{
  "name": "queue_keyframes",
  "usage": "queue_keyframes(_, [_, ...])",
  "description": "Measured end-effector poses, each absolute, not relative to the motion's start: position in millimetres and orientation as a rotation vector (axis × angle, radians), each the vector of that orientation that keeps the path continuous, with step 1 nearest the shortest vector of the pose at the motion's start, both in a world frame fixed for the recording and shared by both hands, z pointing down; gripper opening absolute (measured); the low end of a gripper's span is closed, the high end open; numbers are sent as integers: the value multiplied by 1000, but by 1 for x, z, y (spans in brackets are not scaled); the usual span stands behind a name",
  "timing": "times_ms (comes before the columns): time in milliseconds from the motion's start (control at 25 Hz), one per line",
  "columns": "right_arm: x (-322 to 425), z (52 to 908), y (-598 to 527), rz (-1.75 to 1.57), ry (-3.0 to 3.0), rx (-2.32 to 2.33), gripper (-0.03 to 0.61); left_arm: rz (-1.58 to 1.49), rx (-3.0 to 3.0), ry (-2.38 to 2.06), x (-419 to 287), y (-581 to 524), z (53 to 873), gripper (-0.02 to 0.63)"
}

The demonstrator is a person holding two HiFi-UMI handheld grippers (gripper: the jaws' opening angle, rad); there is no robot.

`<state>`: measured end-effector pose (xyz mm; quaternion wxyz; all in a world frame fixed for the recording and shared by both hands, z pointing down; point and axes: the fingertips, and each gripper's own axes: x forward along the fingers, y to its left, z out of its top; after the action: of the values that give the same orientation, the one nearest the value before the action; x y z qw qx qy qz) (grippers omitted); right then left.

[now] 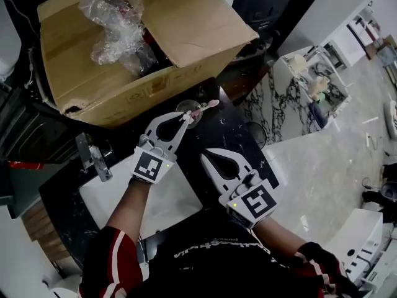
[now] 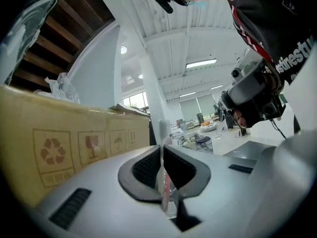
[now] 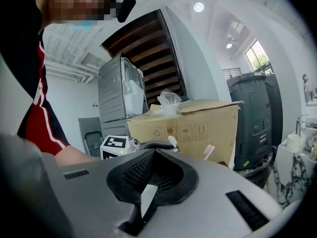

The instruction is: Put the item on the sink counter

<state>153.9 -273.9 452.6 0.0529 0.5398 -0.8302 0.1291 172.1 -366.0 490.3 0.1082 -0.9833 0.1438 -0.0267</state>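
Observation:
A pink and white toothbrush (image 1: 203,108) is pinched crosswise at the tips of my left gripper (image 1: 185,119), which is shut on it. It hangs above a clear glass (image 1: 190,112) on the black sink counter (image 1: 232,129), just in front of the cardboard box (image 1: 124,48). In the left gripper view the toothbrush (image 2: 162,133) stands upright between the pads (image 2: 148,165), with the glass (image 2: 171,205) below. My right gripper (image 1: 204,156) is shut and empty, lower and to the right over the counter edge. From the right gripper (image 3: 154,153) view the toothbrush (image 3: 209,151) shows against the box (image 3: 198,125).
A white basin (image 1: 170,207) lies under both arms, with a chrome faucet (image 1: 93,157) at its left. The open cardboard box holds crumpled plastic wrap (image 1: 118,23). A marbled white counter (image 1: 322,166) runs to the right.

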Motion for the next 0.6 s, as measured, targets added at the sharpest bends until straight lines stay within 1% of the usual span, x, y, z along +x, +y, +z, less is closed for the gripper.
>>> queue_keyframes(280, [163, 465, -281, 437, -2520, 1631, 37, -134, -2897, 415, 184, -369, 519, 29])
queue_keyframes(600, [169, 468, -282, 450, -2530, 1631, 37, -135, -2879, 415, 189, -365, 525, 31])
